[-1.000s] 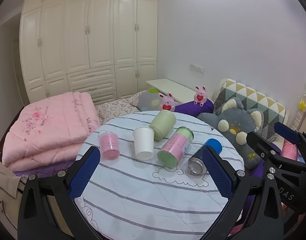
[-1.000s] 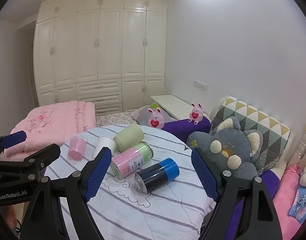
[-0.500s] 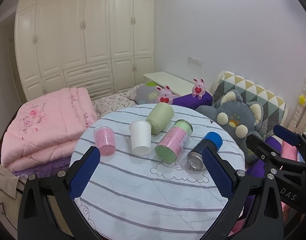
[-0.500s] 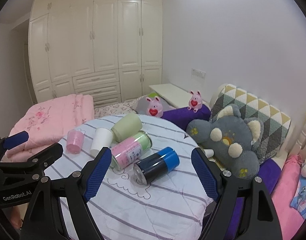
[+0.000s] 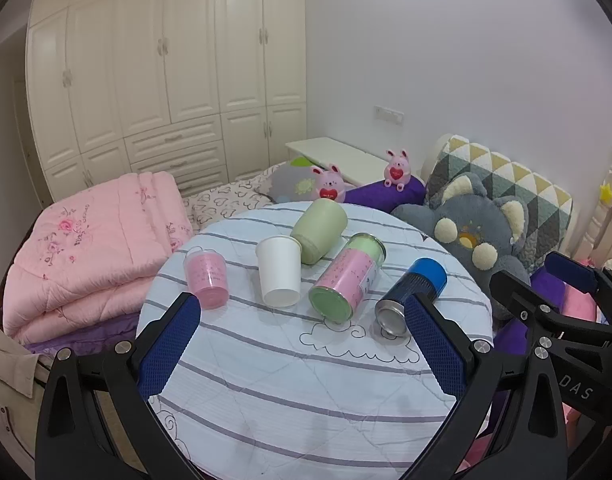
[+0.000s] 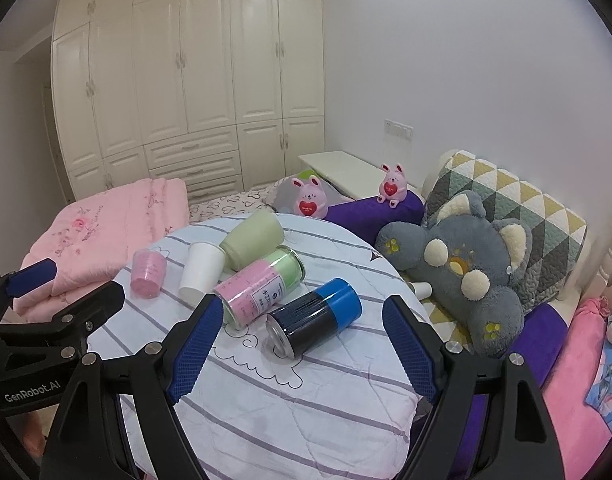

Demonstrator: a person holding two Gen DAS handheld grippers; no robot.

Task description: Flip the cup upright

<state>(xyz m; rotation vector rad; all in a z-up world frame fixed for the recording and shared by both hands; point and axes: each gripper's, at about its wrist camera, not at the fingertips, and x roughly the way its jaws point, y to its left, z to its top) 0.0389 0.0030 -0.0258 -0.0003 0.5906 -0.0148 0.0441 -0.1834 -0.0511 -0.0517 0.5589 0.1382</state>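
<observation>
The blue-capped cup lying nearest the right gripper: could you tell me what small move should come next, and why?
Probably ease the right gripper forward and down around the blue-capped cup. Its jaws are open and empty, the cup lies on its side on the striped table between and just beyond the fingers, untouched.

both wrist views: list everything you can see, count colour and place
round table: 1, white cloth with grey stripes, centre
pink cup: 1, translucent pink, on its side, table's left
white cup: 1, white, on its side, beside the pink one
green cup: 1, pale green, on its side, far part of table
pink and green can: 1, lying flat, middle
blue and black can: 1, lying flat, table's right
quilt: 1, pink, folded, left of table
grey plush: 1, grey and cream, right of table
bunny toys: 2, pink, behind table
wardrobe: 1, cream, back wall
left gripper: 1, black with blue pads, open, above near table edge
right gripper: 1, same colours, open, near the blue and black can
</observation>
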